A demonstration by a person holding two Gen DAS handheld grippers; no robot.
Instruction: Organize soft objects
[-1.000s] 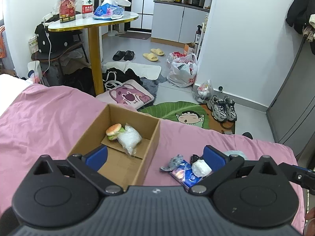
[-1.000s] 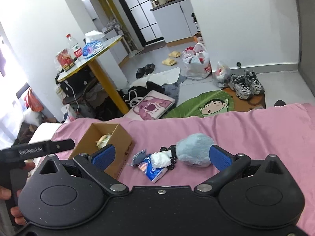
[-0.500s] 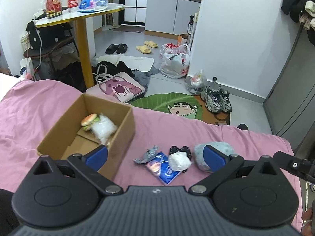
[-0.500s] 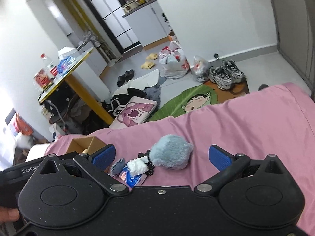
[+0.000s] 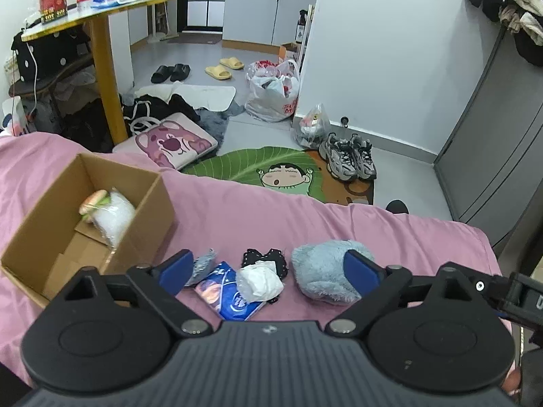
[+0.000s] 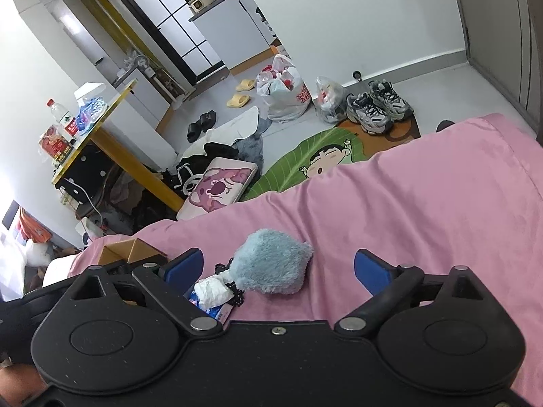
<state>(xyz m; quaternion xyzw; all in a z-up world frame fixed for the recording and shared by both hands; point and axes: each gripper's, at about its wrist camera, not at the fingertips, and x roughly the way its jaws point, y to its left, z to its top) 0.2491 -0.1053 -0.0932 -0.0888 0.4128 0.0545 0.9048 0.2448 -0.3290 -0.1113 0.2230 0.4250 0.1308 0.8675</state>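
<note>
From the left wrist view, the left claw (image 5: 268,268) is hanging over a pink bed (image 5: 258,217), its jaws spread wide but closing, pinching nothing; between them are lying a blue tissue pack (image 5: 227,296), a white crumpled wad (image 5: 259,281) and a black lace piece (image 5: 268,257), with a small grey plush (image 5: 203,264) just beside the left pad and a fluffy blue plush (image 5: 322,274) partly behind the right pad. A cardboard box (image 5: 149,210) is sitting to the left of these, its near wall close to the grey plush, holding a burger toy (image 5: 95,200) and a white bag (image 5: 112,215). Bare pink cover is stretching between the pile and the bed's far edge, beyond which the floor is dropping away. Lettering on the tissue pack and on a bottle on the yellow table (image 5: 101,10) is too small to read. From the right wrist view, the right claw (image 6: 278,268) is tilting over the same bed (image 6: 424,196), jaws spread and closing with nothing pinched; the fluffy blue plush (image 6: 271,264) is lying between them, nearer the left pad, touching the black lace and the white crumpled wad (image 6: 212,291). To the plush's right the cover is running open toward the bed's edge. A corner of the cardboard box (image 6: 125,249) is showing behind the left pad.
</note>
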